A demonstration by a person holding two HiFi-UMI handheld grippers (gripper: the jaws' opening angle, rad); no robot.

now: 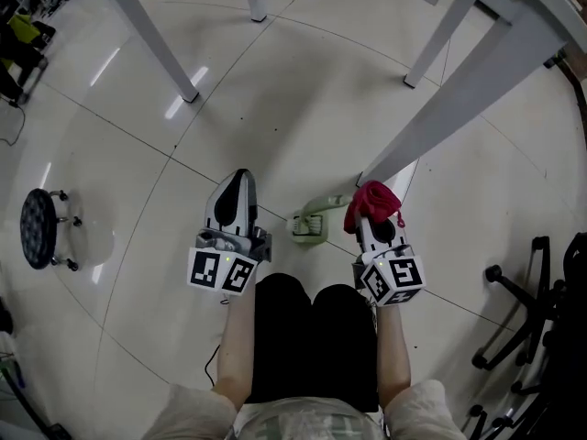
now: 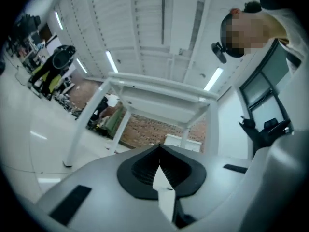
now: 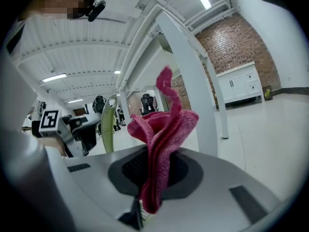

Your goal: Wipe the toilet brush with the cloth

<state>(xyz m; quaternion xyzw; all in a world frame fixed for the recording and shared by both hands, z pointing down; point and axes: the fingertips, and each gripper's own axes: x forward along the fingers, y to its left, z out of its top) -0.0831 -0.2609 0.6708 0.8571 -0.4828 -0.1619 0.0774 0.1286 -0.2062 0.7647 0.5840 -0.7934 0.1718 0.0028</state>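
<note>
The pale green toilet brush (image 1: 312,225) stands in its holder on the floor just ahead of the person's knees, between the two grippers. My right gripper (image 1: 373,216) is shut on a red cloth (image 1: 372,200), which bunches up above the jaws right of the brush. In the right gripper view the cloth (image 3: 164,129) fills the gap between the jaws of that gripper (image 3: 153,164), and the brush's green handle (image 3: 108,124) rises to its left. My left gripper (image 1: 240,178) is left of the brush, apart from it. Its jaws (image 2: 160,152) are shut with nothing between them.
A slanted white table leg (image 1: 459,99) comes down to the floor just behind the cloth; more legs (image 1: 151,39) stand farther back. A black round stool (image 1: 38,227) is at the left and an office chair base (image 1: 527,310) at the right.
</note>
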